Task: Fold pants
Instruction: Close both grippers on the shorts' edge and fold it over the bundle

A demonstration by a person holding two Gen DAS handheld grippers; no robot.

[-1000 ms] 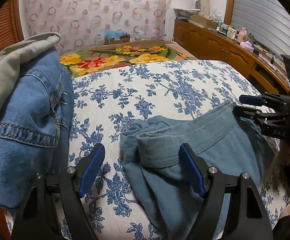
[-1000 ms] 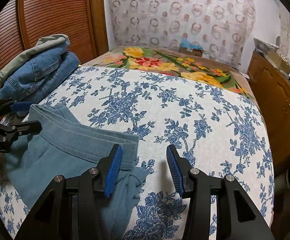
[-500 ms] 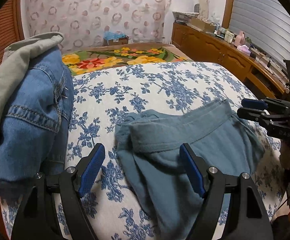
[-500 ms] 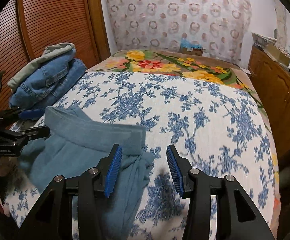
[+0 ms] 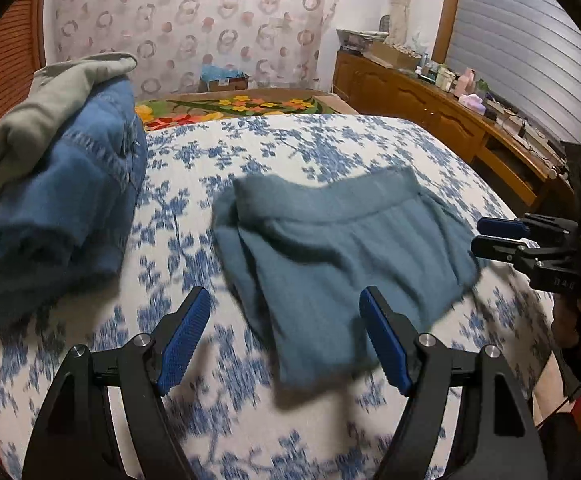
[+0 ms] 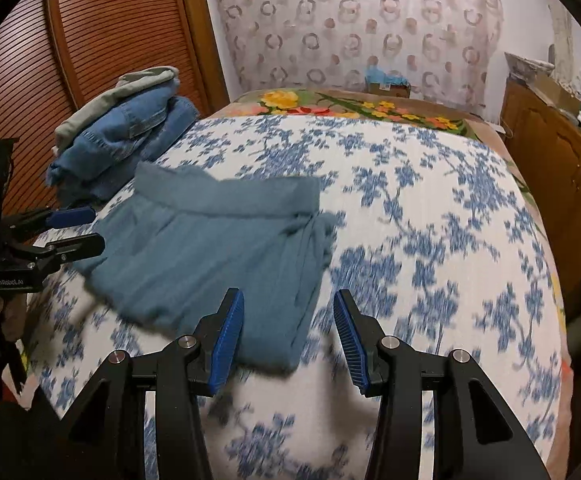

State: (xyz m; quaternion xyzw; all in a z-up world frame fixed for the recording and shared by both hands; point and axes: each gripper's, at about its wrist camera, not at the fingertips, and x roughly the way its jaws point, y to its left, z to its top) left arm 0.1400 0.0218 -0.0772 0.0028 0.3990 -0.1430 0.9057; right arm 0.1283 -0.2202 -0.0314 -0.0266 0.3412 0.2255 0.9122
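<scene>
Both grippers have been drawn back from the pants, which are left folded flat on the bed. The left gripper and right gripper are spread, holding nothing. The fold is judged finished.

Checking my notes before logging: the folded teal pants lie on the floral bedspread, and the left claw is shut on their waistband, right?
Not quite. The left claw is open and holds nothing, as the left wrist view shows. The folded teal pants do lie on the floral bedspread.
</scene>
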